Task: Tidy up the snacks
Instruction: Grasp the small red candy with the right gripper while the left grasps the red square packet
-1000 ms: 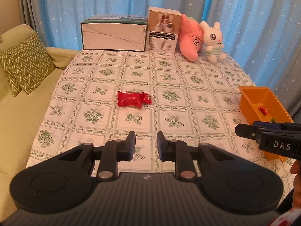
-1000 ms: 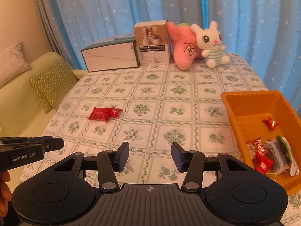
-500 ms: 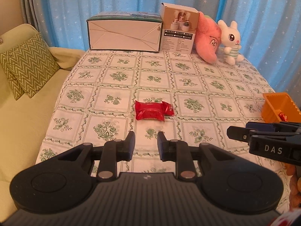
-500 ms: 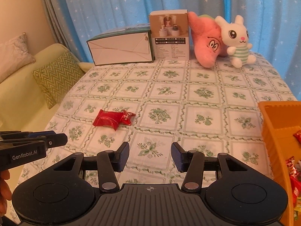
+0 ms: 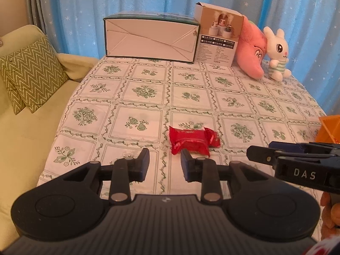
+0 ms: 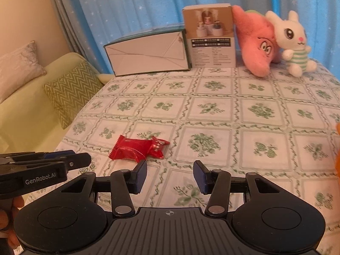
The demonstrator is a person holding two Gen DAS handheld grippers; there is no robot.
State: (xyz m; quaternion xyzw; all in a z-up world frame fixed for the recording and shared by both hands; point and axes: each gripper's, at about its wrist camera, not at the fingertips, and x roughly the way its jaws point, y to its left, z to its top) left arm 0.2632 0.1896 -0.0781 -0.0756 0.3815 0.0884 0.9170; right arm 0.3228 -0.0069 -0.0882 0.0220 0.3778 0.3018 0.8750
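Observation:
A red snack packet [image 5: 192,141] lies on the flowered tablecloth [image 5: 146,93], just beyond my left gripper [image 5: 164,159] and slightly right of its gap. The left jaws are opening and nothing sits between them. In the right wrist view the same red snack packet [image 6: 138,149] lies ahead and to the left of my right gripper [image 6: 170,173], which stands open and empty. An orange bin [image 5: 329,127] shows at the right edge of the left wrist view; only a sliver of the orange bin [image 6: 337,161] shows in the right wrist view.
At the table's far end stand a long white box [image 5: 150,40], a brown product box [image 5: 218,36], a pink plush [image 5: 252,51] and a white rabbit plush [image 5: 276,54]. A sofa with a zigzag cushion [image 5: 31,72] borders the left side. Blue curtains hang behind.
Both grippers moved forward and down toward the red packet, which now looks larger and nearer. The left jaws stand wider apart than before. The orange bin slid almost out of both views.

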